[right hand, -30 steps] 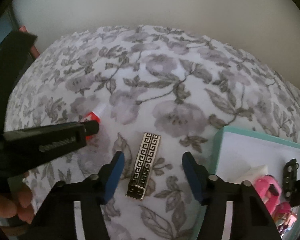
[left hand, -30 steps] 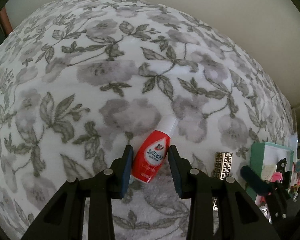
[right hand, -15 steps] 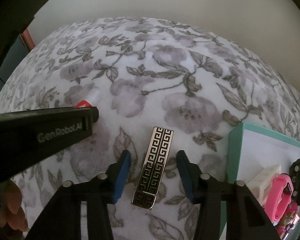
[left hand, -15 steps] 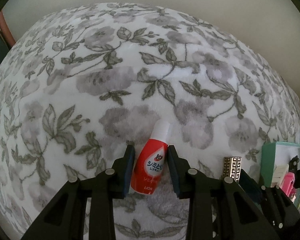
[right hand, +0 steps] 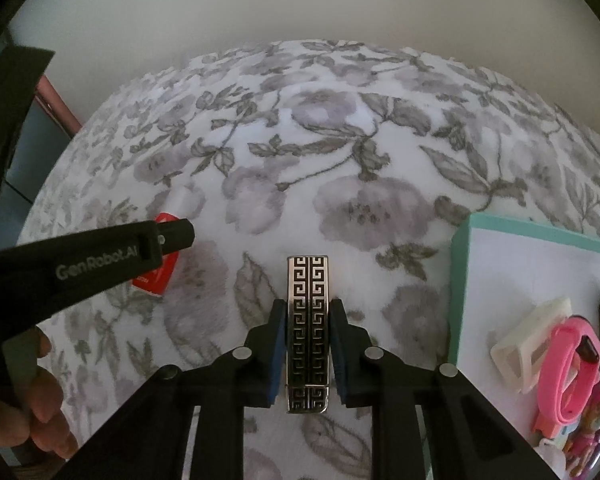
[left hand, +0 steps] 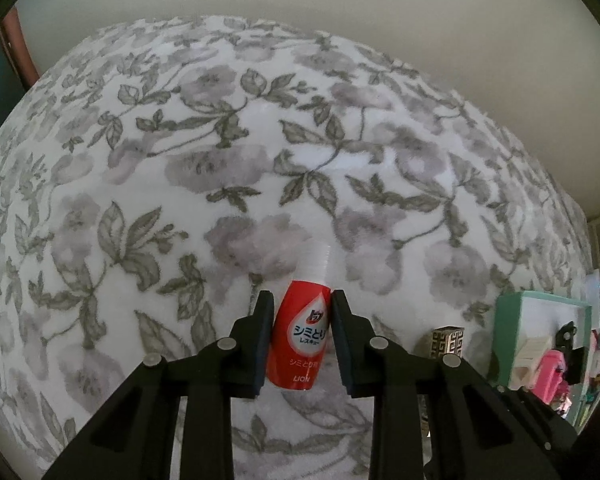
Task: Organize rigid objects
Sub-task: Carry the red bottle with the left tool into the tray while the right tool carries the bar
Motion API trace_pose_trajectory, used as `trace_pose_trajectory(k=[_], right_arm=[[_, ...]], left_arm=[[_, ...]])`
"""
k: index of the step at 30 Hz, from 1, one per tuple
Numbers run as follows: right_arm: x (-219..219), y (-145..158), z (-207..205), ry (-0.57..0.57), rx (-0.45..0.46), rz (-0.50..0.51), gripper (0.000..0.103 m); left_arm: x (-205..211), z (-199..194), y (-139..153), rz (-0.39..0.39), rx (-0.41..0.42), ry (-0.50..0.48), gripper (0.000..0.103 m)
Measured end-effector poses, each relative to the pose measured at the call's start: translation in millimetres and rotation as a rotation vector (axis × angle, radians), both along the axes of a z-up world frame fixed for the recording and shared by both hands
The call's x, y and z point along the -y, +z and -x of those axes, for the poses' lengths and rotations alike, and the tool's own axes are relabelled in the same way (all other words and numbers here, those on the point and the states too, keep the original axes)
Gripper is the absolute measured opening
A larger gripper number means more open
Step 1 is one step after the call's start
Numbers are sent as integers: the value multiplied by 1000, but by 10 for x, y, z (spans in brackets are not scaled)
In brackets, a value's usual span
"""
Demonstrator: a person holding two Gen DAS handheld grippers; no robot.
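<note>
Floral fleece bedding (left hand: 260,152) is filling both views. At bottom centre of the left view, the left gripper (left hand: 300,308) is clamping the red bottle (left hand: 298,344) around its body. Likewise the right gripper (right hand: 307,316) is pinching the patterned metal case (right hand: 307,332), probably bound for the teal tray (right hand: 460,264) at right.

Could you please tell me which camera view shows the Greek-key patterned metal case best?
The right wrist view: the patterned case lies full length between the right claw pads. The left wrist view shows only its end, at the right behind that claw's own finger.
</note>
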State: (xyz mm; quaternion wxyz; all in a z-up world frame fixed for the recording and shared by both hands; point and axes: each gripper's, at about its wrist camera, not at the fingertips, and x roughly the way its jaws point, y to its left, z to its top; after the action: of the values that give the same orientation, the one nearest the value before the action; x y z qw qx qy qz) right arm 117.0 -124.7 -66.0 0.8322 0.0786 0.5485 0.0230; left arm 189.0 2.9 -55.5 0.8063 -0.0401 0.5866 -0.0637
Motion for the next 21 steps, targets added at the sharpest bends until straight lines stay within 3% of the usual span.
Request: trace_pose_trajectory(k=[13,21], right_arm=[[386,435,304,-71,56,-123,22],[762,759,630,-136,100,-107,22]], left_arm=[[285,300,694,54,130,-36,30],[681,622,1002,110,172,-119,30]])
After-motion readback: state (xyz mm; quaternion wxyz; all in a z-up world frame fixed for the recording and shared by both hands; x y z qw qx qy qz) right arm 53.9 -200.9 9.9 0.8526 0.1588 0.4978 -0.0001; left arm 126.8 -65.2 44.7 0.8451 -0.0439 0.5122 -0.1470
